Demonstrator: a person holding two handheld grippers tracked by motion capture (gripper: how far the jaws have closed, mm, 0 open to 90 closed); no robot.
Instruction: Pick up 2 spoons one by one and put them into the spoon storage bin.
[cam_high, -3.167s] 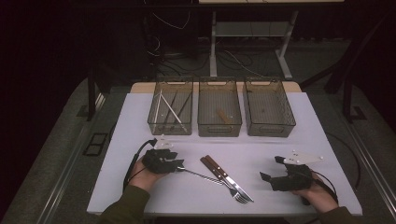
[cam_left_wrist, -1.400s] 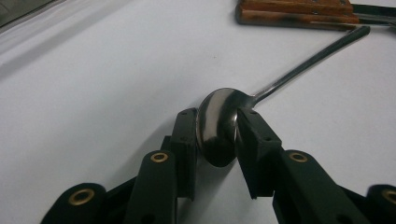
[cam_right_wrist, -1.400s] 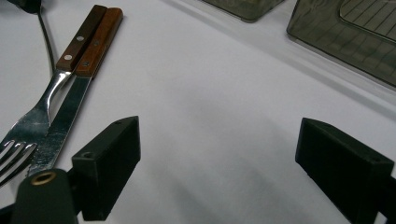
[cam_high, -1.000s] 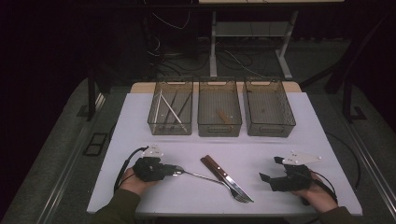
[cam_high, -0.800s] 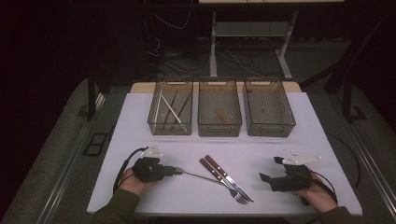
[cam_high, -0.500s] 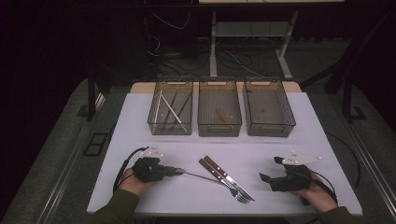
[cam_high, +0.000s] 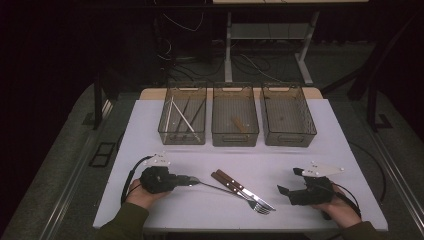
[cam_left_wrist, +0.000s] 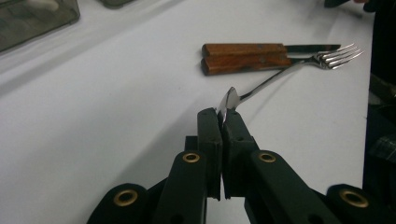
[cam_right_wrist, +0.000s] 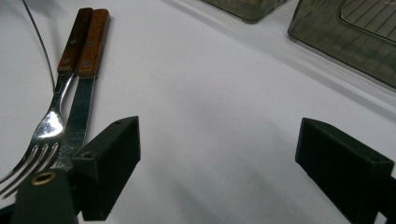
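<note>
Left gripper (cam_left_wrist: 221, 122) clamped on fork (cam_left_wrist: 280, 77) handle end; jaws have just closed.

Fork's long axis runs straight out from the jaws, tines pointing away. Beyond lie two wooden-handled knives (cam_left_wrist: 245, 57) side by side, touching the fork. Right gripper (cam_high: 295, 191): jaws wide apart, nothing between. Farthest: three bins (cam_high: 235, 117).

A white rectangular table (cam_high: 150, 130) carries three clear plastic bins (cam_high: 235, 120) at the back — nearer, two wooden-handled knives (cam_high: 227, 180) and a steel fork (cam_high: 235, 195).
</note>
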